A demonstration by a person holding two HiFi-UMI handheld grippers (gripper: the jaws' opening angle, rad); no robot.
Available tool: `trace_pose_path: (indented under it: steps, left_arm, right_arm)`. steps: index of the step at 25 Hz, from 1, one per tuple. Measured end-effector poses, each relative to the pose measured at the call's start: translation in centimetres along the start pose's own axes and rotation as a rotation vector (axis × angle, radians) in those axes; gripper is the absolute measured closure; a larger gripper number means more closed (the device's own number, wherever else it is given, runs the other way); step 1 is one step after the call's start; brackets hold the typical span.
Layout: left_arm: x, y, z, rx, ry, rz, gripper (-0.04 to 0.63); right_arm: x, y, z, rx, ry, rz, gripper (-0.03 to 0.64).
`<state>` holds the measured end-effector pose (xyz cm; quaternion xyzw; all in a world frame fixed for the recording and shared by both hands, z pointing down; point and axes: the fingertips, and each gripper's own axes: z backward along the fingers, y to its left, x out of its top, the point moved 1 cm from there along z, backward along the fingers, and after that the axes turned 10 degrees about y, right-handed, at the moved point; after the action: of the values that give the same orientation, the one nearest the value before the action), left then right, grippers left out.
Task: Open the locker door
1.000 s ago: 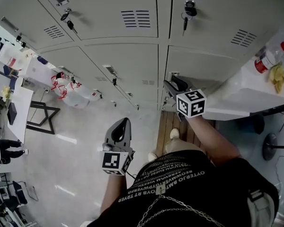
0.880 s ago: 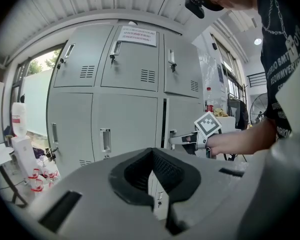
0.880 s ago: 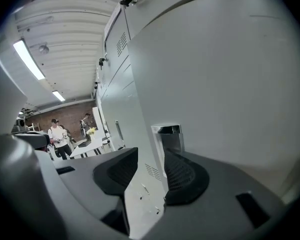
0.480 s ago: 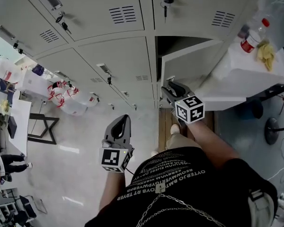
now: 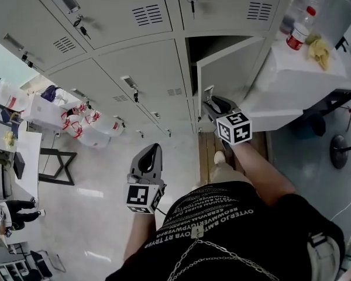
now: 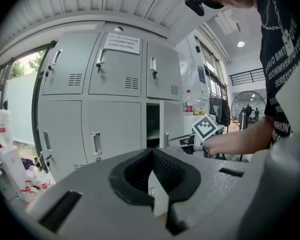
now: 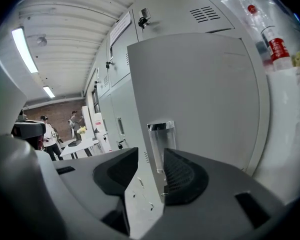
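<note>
The right hand-held gripper (image 5: 213, 105) is at the free edge of the lower locker door (image 5: 225, 69), which stands partly open with the dark compartment showing on the gripper's left. In the right gripper view that edge runs upright straight between the jaws of the right hand-held gripper (image 7: 150, 171). The door's face stretches away to the gripper's right toward the hinge side. The recessed metal handle (image 7: 161, 139) sits just ahead of the jaws and slightly above them.

The jaws stand fairly wide, but the door's folded edge fills the space between them. One pad lies on the outer face and the other against the inner flange, so it looks like a grip on the door edge rather than an empty opening. This hand is plainly the nearer one.

The left hand-held gripper (image 5: 155, 150) hangs well apart from the door, down by the person's side. Its jaws are together, with nothing between them in the left gripper view.

Judging from this, the door is partway through its swing. The pull ahead should arc back toward the person and round to the gripper's right about the hinge. A straight pull could let the thin edge slide out of the pads.
</note>
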<state>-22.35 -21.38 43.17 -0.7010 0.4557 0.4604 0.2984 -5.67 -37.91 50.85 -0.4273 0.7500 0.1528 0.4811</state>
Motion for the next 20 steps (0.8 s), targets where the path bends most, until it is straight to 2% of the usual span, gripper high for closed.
trace_pose_path:
  steps: [4, 7, 13, 18, 20]
  left_arm:
    - [-1.3, 0.6, 1.6, 0.022, 0.017, 0.013, 0.598]
    - [-2.3, 1.4, 2.7, 0.043, 0.031, 0.030, 0.598]
    - [-3.0, 2.4, 4.2, 0.082, 0.029, 0.059, 0.598]
    - [-3.5, 3.0, 4.9, 0.097, 0.025, 0.070, 0.598]
    - [-3.6, 2.8, 5.2, 0.091, 0.022, 0.071, 0.598]
  right_arm:
    - [0.7, 0.3, -1.7, -0.006, 0.005, 0.019, 0.449]
    - [1.3, 0.2, -2.8, -0.002, 0.000, 0.010, 0.422]
    - [2.4, 0.2, -4.4, 0.020, 0.004, -0.018, 0.417]
    - [2.1, 0.5, -3.8, -0.009, 0.013, -0.018, 0.418]
    - [1.5, 0.4, -3.0, -0.039, 0.011, -0.026, 0.438]
